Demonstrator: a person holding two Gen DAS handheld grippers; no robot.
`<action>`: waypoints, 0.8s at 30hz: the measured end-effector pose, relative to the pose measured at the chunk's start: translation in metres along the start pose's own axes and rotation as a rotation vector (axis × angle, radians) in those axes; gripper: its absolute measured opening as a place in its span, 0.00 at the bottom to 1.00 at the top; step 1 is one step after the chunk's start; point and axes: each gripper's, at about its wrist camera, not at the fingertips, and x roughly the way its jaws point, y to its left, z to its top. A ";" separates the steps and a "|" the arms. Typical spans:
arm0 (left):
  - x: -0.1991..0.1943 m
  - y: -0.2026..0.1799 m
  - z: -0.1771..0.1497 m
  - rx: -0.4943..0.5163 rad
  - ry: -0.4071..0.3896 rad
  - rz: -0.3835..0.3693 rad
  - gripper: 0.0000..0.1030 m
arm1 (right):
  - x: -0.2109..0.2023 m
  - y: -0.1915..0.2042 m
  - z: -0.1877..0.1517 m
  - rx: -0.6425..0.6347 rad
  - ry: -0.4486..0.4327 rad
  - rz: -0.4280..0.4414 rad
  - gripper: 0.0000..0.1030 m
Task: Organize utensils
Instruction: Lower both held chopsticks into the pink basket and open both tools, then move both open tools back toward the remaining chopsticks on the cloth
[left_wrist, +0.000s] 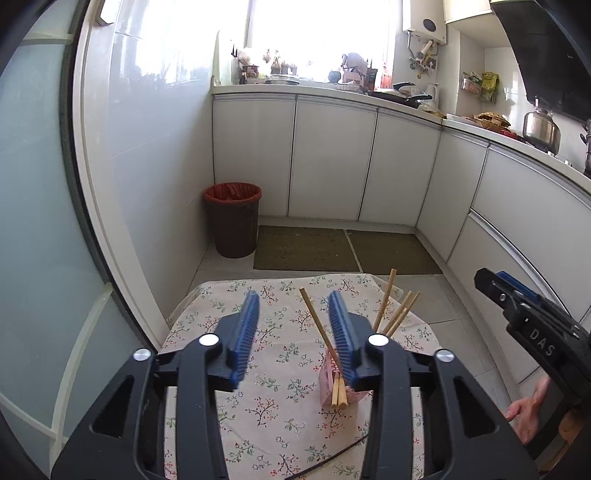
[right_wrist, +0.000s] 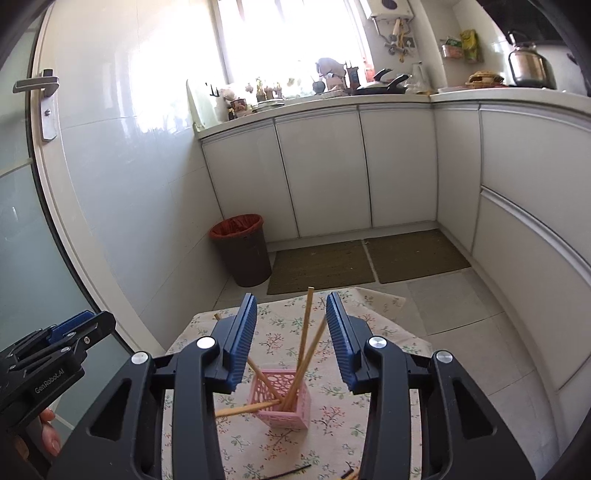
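A pink lattice holder (right_wrist: 286, 400) stands on a small table with a floral cloth (right_wrist: 332, 435). Several wooden chopsticks (right_wrist: 304, 336) stand in it and lean outward. In the left wrist view the holder (left_wrist: 327, 384) is partly hidden behind the right finger, and chopsticks (left_wrist: 317, 321) stick up from it. My left gripper (left_wrist: 293, 326) is open and empty above the table, just left of the holder. My right gripper (right_wrist: 290, 334) is open and empty, with the chopstick tops between its fingers but not touching them.
A brown bin (left_wrist: 232, 221) with a red liner stands on the floor by the wall. White cabinets (left_wrist: 332, 158) and two floor mats (left_wrist: 306, 249) lie beyond the table. A glass door (right_wrist: 22, 221) is at the left. Dark thin sticks (right_wrist: 291, 472) lie on the cloth's near edge.
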 end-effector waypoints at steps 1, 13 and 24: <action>-0.003 0.000 -0.001 -0.002 -0.006 0.004 0.51 | -0.007 0.000 -0.002 -0.002 -0.006 -0.006 0.48; -0.037 -0.019 -0.032 0.026 -0.014 0.014 0.92 | -0.050 -0.017 -0.029 0.033 0.003 -0.095 0.94; -0.036 -0.033 -0.053 0.078 0.040 0.012 0.93 | -0.058 -0.072 -0.078 0.161 0.124 -0.121 0.94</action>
